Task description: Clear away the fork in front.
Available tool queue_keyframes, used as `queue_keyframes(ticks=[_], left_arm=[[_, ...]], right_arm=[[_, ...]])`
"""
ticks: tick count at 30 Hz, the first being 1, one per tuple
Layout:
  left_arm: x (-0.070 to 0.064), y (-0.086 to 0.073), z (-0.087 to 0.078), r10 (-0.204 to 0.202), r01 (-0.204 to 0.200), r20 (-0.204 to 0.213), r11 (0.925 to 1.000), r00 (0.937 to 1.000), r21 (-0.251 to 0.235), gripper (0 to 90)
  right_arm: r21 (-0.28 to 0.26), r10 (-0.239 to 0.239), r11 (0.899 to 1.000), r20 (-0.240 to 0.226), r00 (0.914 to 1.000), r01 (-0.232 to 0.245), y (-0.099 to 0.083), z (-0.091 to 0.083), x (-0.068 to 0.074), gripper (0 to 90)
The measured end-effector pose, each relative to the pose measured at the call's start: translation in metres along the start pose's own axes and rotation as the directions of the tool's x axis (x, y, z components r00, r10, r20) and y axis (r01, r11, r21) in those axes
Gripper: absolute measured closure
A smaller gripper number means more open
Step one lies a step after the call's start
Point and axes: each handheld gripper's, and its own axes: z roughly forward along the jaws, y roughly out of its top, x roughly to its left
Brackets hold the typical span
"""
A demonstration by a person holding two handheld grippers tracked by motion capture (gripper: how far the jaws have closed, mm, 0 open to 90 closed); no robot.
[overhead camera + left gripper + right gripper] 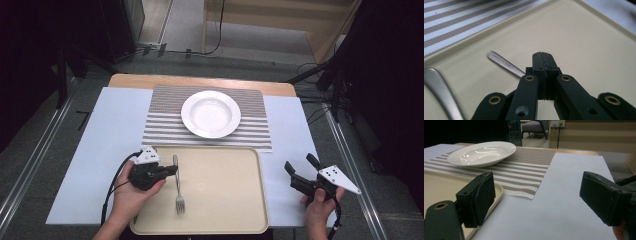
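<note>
Black left tongs point(543, 58) sit clenched around the handle of a fork point(177, 186), which lies lengthwise on the left part of a beige tray point(225, 190), prongs toward the person. Right tongs point(300, 170) hover released over the white table point(290, 130) beside the tray. Beyond the tray, a white plate point(210, 113) rests on a striped mat point(250, 100).

A lab-like recording room: dark curtains point(30, 75), floor cables point(210, 50) and a covered table point(100, 150).
</note>
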Motion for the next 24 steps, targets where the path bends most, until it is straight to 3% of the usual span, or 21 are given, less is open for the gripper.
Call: queue_keyframes(ticks=[3, 6, 8, 11, 15, 20, 24], left_arm=[[-0.010, -0.003, 0.004, 0.023, -0.023, -0.008, 0.9996, 0.9997, 0.017, 88.9], [-0.021, -0.007, 0.010, 0.062, -0.062, 0.000, 0.9959, 0.9981, 0.066, 88.8], [-0.025, -0.011, 0.013, 0.069, -0.070, 0.022, 0.9941, 0.9974, 0.082, 88.8], [-0.029, -0.015, 0.016, 0.077, -0.080, 0.032, 0.9915, 0.9965, 0.102, 88.8], [-0.030, -0.020, 0.018, 0.097, -0.100, 0.029, 0.9824, 0.9949, 0.157, 88.8], [-0.021, -0.024, 0.014, 0.043, -0.047, 0.030, 0.9876, 0.9986, 0.150, 88.7], [-0.016, -0.027, 0.008, 0.032, -0.035, 0.023, 0.9874, 0.9992, 0.155, 88.7]], right_arm=[[-0.003, -0.005, 1.000, 0.001, 1.0000, 0.005, 0.001, 0.000, 0.000, 13.9], [-0.001, -0.004, 1.000, 0.001, 1.0000, 0.004, 0.000, 0.000, 0.001, 13.8], [0.001, -0.003, 1.000, -0.001, 1.0000, 0.003, 0.001, 0.000, 0.002, 13.8], [0.004, -0.004, 1.000, 0.000, 1.0000, 0.004, 0.001, 0.000, 0.004, 13.8], [0.007, -0.009, 1.000, 0.003, 1.0000, 0.009, 0.001, 0.000, 0.005, 13.8], [0.014, -0.013, 1.000, 0.007, 0.9999, 0.013, 0.000, 0.002, 0.006, 13.8], [0.020, -0.014, 1.000, 0.008, 0.9999, 0.014, 0.000, 0.003, 0.006, 13.8]])
